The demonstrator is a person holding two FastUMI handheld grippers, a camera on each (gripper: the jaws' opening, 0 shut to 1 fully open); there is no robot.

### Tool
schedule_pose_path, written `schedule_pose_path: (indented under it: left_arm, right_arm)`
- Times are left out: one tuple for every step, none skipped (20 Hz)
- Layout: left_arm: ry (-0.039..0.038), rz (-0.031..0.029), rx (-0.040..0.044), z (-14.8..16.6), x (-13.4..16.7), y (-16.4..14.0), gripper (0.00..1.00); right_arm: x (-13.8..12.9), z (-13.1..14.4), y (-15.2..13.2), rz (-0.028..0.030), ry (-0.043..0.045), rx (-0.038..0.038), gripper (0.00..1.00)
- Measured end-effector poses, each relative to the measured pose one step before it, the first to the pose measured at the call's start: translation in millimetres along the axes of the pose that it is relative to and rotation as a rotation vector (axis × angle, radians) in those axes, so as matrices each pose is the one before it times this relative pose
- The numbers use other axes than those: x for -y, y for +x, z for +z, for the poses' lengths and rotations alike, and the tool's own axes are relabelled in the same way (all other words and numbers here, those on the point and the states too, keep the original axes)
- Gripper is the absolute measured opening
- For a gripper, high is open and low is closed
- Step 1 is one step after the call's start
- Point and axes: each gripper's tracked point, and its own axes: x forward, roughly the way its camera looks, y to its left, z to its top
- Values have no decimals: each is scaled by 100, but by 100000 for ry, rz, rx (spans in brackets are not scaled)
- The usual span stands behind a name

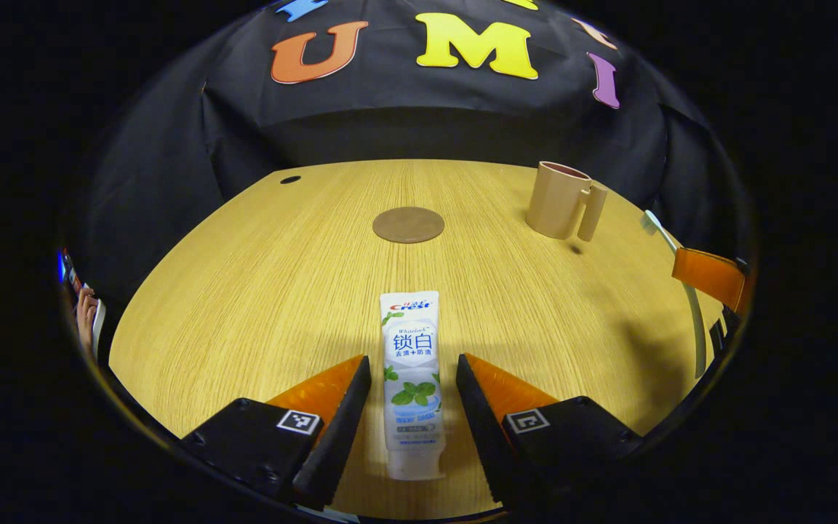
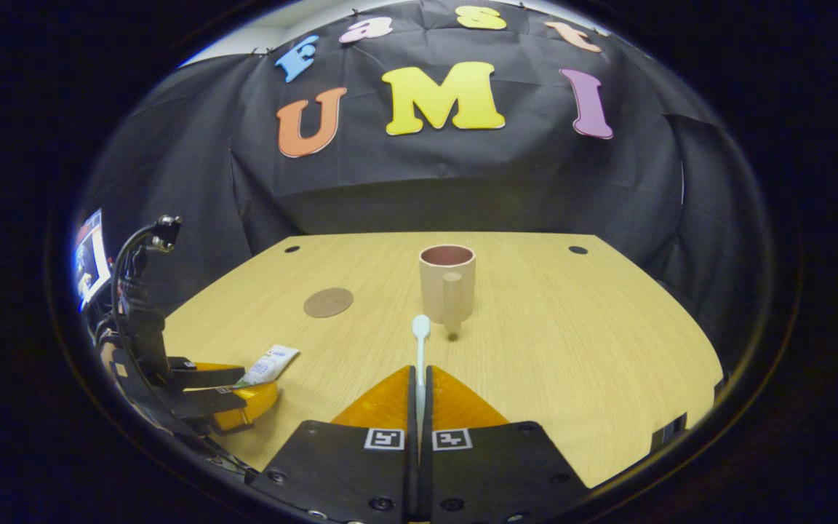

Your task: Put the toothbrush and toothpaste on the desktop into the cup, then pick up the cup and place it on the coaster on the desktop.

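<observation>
A white toothpaste tube (image 1: 411,378) lies flat on the wooden desk, running away from me between the fingers of my left gripper (image 1: 412,372), which is open with a gap on each side of the tube. My right gripper (image 2: 419,380) is shut on the white toothbrush (image 2: 420,349), whose head points toward the beige cup (image 2: 447,282). The cup stands upright with its handle facing me. The same cup (image 1: 563,200) is at the far right in the left gripper view, with the toothbrush (image 1: 684,287) and right gripper (image 1: 706,275) near it. A round brown coaster (image 1: 408,224) lies mid-desk.
The wooden desk (image 2: 572,342) has small dark holes near its far corners. The left gripper (image 2: 226,386) and its cabled handle are at the left of the right gripper view, beside a lit screen (image 2: 90,255). Black cloth closes off the back.
</observation>
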Motion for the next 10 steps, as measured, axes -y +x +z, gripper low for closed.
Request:
schedule_pose_path:
  left_arm:
    - [-325,-332,-476,-89,81,144,70]
    - [355,-109,100,32,-43,30,66]
    - [343,327,47,82,-92,66,65]
    - [464,417,41,104,-37,140,64]
    - [41,861,264,140,-222,239,60]
    - [-423,-213,368,25,-100,413,49]
    - [426,-170,126,56,80,-378,55]
    - [911,-182,67,17,25,56,47]
    - [509,-116,294,117,-46,7,51]
    - [-1105,421,359,111,-131,64,44]
  right_arm:
    - [0,90,-115,206,349,542,0]
    - [-92,219,-207,80,-35,333,0]
    - [9,128,-120,-95,94,384,0]
    - [53,127,-49,38,335,257,0]
    - [43,-26,20,205,456,104,0]
    - [118,96,-39,16,447,261,0]
    - [153,-15,-60,1,35,82,0]
    - [89,27,18,-144,-92,-177,0]
    - [-67,-44,58,302,-239,-536,0]
    - [124,87,106,7,-143,-153,0]
